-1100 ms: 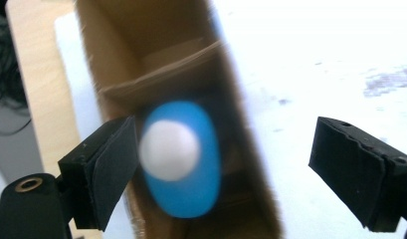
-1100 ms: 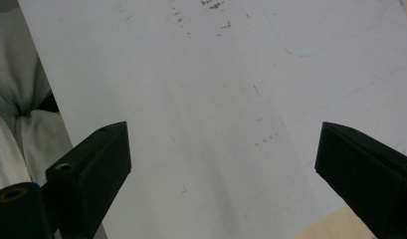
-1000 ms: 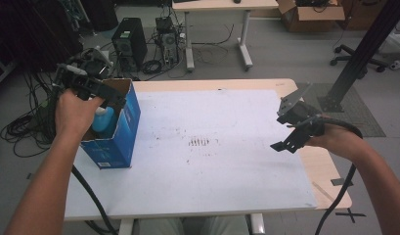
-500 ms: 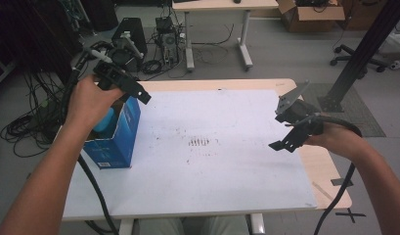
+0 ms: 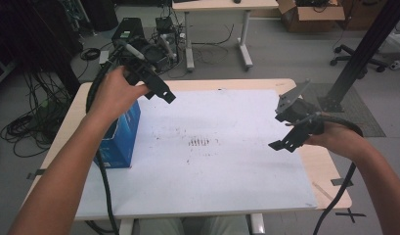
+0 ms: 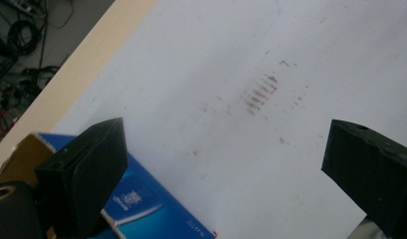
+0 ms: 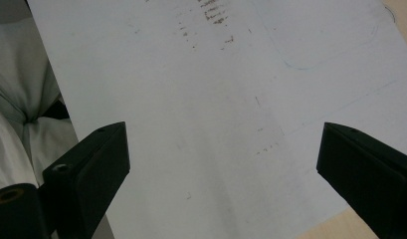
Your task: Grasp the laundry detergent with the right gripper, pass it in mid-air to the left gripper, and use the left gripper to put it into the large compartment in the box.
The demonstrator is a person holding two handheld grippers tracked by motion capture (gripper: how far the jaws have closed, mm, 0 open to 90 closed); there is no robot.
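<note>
Left gripper (image 5: 161, 93) — jaws just opened wide, empty — hangs at one o'clock of the box (image 5: 120, 139); right gripper (image 5: 285, 142) wide, empty.

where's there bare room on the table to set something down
The white sheet is bare from the blue box across to the right claw, stained mid-sheet only. Bare wood shows beneath the right hand. The left edge is crowded: box, forearm, left claw above.

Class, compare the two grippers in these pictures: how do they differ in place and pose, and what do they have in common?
The left gripper hangs above the blue box at the table's left; the right gripper hangs over the white sheet's right edge. The left points toward the table's middle, the right down toward the person. Both stand open, holding nothing.
</note>
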